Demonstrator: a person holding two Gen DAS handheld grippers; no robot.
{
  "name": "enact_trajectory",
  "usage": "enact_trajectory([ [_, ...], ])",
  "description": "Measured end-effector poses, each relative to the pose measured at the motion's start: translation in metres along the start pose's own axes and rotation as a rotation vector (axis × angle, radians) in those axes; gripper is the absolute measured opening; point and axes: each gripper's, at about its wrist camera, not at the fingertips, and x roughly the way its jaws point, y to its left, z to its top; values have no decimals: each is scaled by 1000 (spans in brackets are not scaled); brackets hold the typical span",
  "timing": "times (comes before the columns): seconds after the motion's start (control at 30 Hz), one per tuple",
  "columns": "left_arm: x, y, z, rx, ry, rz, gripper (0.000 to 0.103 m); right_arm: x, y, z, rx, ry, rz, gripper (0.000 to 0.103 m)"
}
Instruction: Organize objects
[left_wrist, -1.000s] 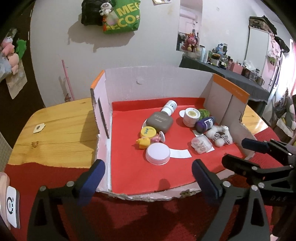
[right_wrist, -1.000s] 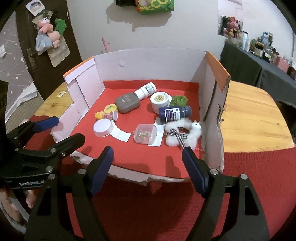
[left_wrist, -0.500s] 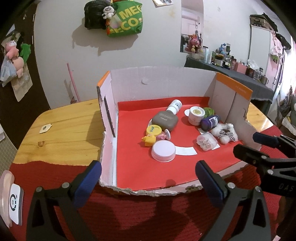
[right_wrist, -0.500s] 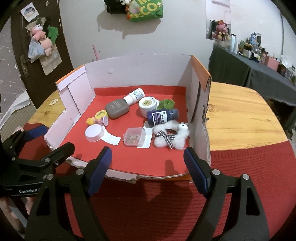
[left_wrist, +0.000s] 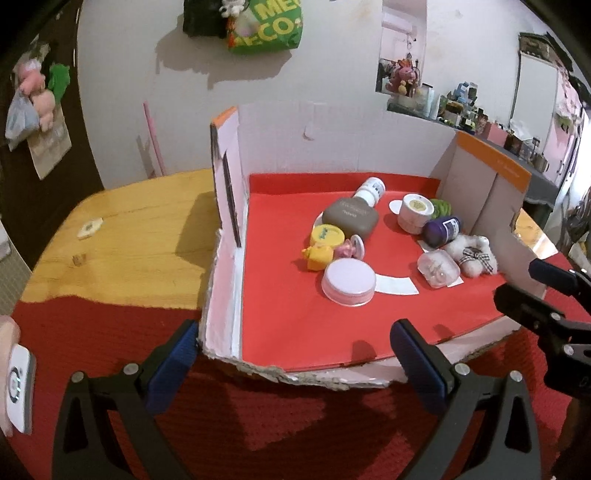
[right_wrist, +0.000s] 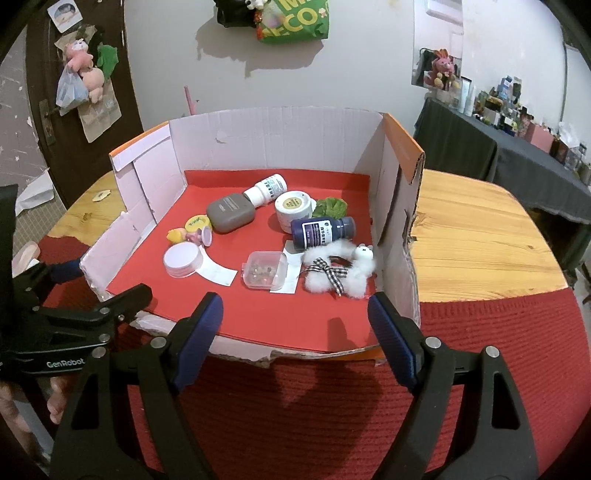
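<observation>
One cardboard box (right_wrist: 266, 144), two bottles, white (right_wrist: 266, 189) and dark purple (right_wrist: 322, 230), three round jars (right_wrist: 293, 209), one grey case (right_wrist: 230, 213), one clear plastic box (right_wrist: 265, 269), one fluffy white toy (right_wrist: 341, 271), one yellow duck (left_wrist: 318, 257), two paper slips (right_wrist: 218, 272)

Beyond our hand-held grippers we see a green bag (right_wrist: 293, 20) hanging on the white wall, plush toys (right_wrist: 83, 70) on the dark door, and a cluttered dark counter (right_wrist: 517, 144) far right.

We see the lidded jar (right_wrist: 181, 261) lying left of the clear case (right_wrist: 265, 274) inside the cardboard box (right_wrist: 273, 140). The plush toy (right_wrist: 341, 268) sits right of the case, behind it the bottle (right_wrist: 320, 231).
</observation>
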Motion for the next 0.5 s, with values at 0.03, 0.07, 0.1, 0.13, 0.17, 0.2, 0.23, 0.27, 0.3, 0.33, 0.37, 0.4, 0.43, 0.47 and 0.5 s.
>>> enact_trajectory([
  [0.03,-1,-1,1,8,-6,5,103,0,0,0,-1,0,0,82],
  [0.07,-3,-2,1,16,-13,7,103,0,0,0,0,-1,1,82],
  [0.1,-6,-3,2,21,-23,2,103,0,0,0,1,-1,1,83],
  [0.13,-8,-3,3,22,-27,0,103,1,0,0,4,-1,2,83],
  [0.17,-10,-3,4,21,-34,0,103,1,0,0,6,0,3,83],
  [0.2,-14,-2,6,20,-45,1,103,1,0,1,8,0,4,83],
  [0.23,-16,-3,7,18,-52,1,103,1,0,1,10,1,5,83],
  [0.27,-17,-2,8,16,-56,-2,103,1,0,1,10,1,6,83],
  [0.3,-19,-1,10,13,-59,-7,103,1,0,1,11,3,7,83],
  [0.33,-19,-1,10,13,-60,-11,103,1,0,1,13,4,9,83],
  [0.37,-20,-1,11,13,-61,-14,103,1,0,1,14,5,11,83],
  [0.4,-19,-1,12,13,-59,-18,103,1,0,2,16,6,13,83],
  [0.43,-19,-1,12,14,-58,-20,103,0,-1,2,19,7,16,83],
  [0.47,-19,-2,12,15,-57,-21,103,0,-1,2,20,8,17,83],
  [0.5,-18,-2,12,17,-55,-19,103,0,-1,2,19,8,17,83],
])
